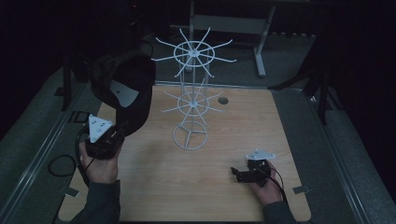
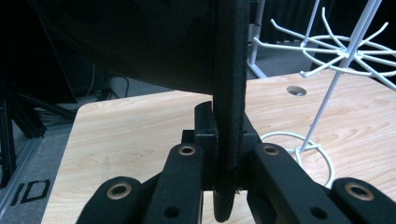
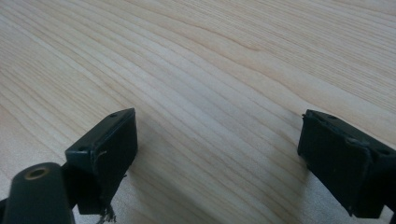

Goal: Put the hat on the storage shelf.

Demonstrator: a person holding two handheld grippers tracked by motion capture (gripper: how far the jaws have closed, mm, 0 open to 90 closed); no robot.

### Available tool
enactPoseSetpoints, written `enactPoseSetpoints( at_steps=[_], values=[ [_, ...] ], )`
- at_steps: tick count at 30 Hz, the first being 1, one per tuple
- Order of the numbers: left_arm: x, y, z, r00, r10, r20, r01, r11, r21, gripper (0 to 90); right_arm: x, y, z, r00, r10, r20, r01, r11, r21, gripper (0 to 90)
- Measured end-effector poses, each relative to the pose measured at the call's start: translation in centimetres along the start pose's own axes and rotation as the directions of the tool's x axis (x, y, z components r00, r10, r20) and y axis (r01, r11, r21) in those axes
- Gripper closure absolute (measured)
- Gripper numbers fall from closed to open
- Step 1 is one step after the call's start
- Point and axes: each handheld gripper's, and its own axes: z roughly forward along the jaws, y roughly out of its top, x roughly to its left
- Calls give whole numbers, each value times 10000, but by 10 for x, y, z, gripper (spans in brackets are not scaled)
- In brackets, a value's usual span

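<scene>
Where the left gripper [image 2: 223, 140] rises near the tabletop's [image 1: 154, 186] left edge, its jaws are pinched tight on the brim of a black cap [image 2: 229, 84], brim edge-on between the pads. In the high view the same gripper [image 1: 120, 133] sits in the left hand [image 1: 99, 163]; the cap [image 1: 126, 88] hangs up and away from it, lifted off the wood, over the far-left corner. Cap is dark all over, crown opening turned toward the camera, a pale label inside.

Right gripper [image 3: 219, 149]: jaws spread wide, nothing between them, bare wood grain below. High view puts it [image 1: 235, 173] low near the near-right corner, in the right hand [image 1: 264, 184], well apart from the cap.

Farther off, a white wire rack [image 1: 191, 100] stands mid-table toward the far edge: ring base, two tiers of hooked arms. Cap is beside its upper tier, left of it; contact cannot be told.
</scene>
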Motion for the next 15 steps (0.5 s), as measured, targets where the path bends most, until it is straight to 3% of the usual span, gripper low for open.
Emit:
enactPoseSetpoints(
  at_steps=[15],
  values=[
    [-3, 10, 1, 10000, 94, 0, -94, 9998, -202, 864, 0, 0, 0, 10000, 18, 3, -18, 10000, -6, 119]
  ],
)
